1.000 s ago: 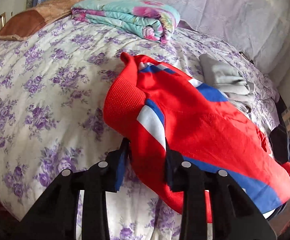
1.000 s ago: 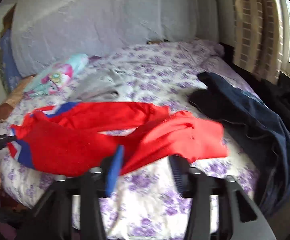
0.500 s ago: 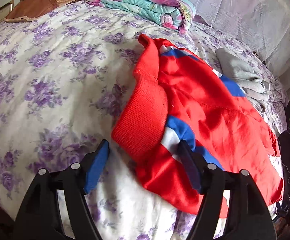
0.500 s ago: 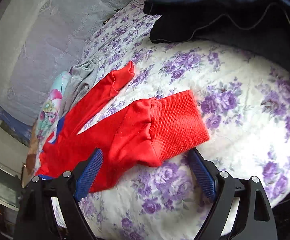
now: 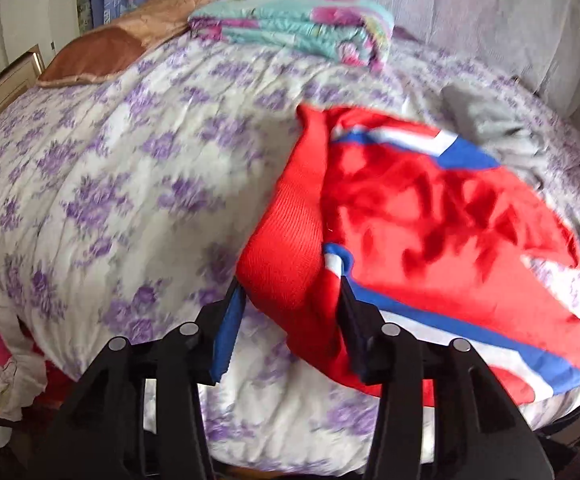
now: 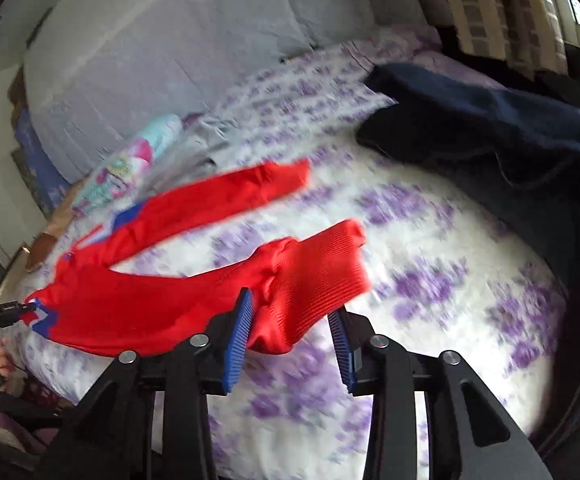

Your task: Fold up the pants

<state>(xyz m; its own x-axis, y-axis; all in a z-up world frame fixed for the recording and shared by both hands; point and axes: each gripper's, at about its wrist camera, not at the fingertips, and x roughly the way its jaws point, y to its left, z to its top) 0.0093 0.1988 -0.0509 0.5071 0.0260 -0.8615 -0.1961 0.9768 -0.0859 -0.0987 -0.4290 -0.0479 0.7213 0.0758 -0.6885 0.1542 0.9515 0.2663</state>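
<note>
The red pants [image 5: 430, 232] are being carried on the bed [image 5: 129, 184], spread between the two hand-held grippers. The ribbed waistband [image 5: 285, 248] is being bracketed by the left hand-held gripper [image 5: 290, 300], whose fingers are standing apart with cloth between them; whether the cloth is being pinched cannot be told. A ribbed cuff [image 6: 322, 276] is being straddled by the right hand-held gripper [image 6: 290, 320], its blue pads [image 6: 237, 340] likewise parted. The second leg [image 6: 217, 200] is lying beyond that gripper, apart from the near leg. Open bedspread is being left ahead-left of the left gripper. Ahead-right of the right gripper, room is being bounded by a dark navy garment [image 6: 490, 128]. A folded quilt [image 5: 294, 28] and grey clothing [image 5: 486, 120] are lying farther ahead.
</note>
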